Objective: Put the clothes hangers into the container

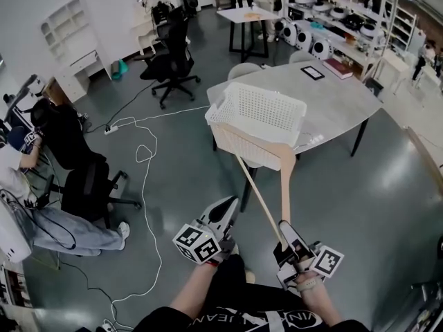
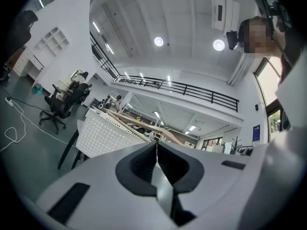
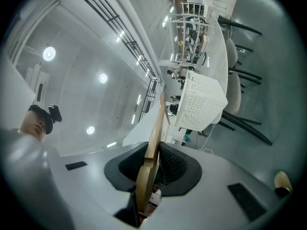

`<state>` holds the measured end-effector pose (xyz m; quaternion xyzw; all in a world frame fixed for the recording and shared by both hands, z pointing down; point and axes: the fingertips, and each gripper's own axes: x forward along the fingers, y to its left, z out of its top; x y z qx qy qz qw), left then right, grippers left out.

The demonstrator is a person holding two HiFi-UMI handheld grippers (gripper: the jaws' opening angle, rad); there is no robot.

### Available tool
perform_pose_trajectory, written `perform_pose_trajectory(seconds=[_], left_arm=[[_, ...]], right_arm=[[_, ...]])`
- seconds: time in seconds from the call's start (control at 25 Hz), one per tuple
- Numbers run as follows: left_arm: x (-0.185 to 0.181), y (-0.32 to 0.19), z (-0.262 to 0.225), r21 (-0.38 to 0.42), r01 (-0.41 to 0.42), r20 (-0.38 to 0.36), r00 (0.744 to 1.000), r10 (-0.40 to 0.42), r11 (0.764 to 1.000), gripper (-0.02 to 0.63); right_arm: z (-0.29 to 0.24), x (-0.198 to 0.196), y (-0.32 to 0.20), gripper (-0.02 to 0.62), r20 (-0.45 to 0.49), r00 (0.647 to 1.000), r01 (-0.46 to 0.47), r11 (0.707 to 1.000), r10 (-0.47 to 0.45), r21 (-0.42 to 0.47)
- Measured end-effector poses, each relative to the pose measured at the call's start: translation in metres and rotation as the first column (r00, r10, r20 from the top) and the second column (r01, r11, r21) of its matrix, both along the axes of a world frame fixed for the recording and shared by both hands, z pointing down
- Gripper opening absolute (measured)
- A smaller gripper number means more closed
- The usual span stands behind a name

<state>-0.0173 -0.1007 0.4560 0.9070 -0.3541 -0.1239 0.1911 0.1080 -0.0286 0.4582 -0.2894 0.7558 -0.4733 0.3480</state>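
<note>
A white perforated basket (image 1: 257, 118) stands at the near edge of a grey table (image 1: 339, 99). My right gripper (image 1: 284, 227) is shut on a wooden clothes hanger (image 1: 284, 185), held out in front of me. The hanger's far end reaches the basket's near rim. In the right gripper view the hanger (image 3: 151, 147) runs up from between the jaws of the right gripper (image 3: 153, 153) toward the basket (image 3: 201, 102). My left gripper (image 1: 227, 207) is beside it on the left, shut and empty. In the left gripper view, the left gripper (image 2: 156, 148) has its jaws together, with the basket (image 2: 103, 135) and hanger (image 2: 141, 124) ahead.
A tablet (image 1: 312, 72) and a book (image 1: 338, 68) lie on the table's far side. Chairs (image 1: 243, 69) are tucked at the table. A black office chair (image 1: 171, 64) and white cables (image 1: 147, 151) are on the floor at left, near a seated person (image 1: 55, 227).
</note>
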Motion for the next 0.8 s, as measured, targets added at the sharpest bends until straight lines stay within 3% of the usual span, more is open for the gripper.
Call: perform_pose_trajectory(seconds=[0.8], left_arm=[[0.024, -0.103, -0.008, 0.009, -0.037, -0.006, 0.999, 0.037, 0.999, 0.012]], right_arm=[[-0.007, 0.027, -0.087, 0.075, -0.056, 0.998, -0.019, 0.999, 0.018, -0.029]])
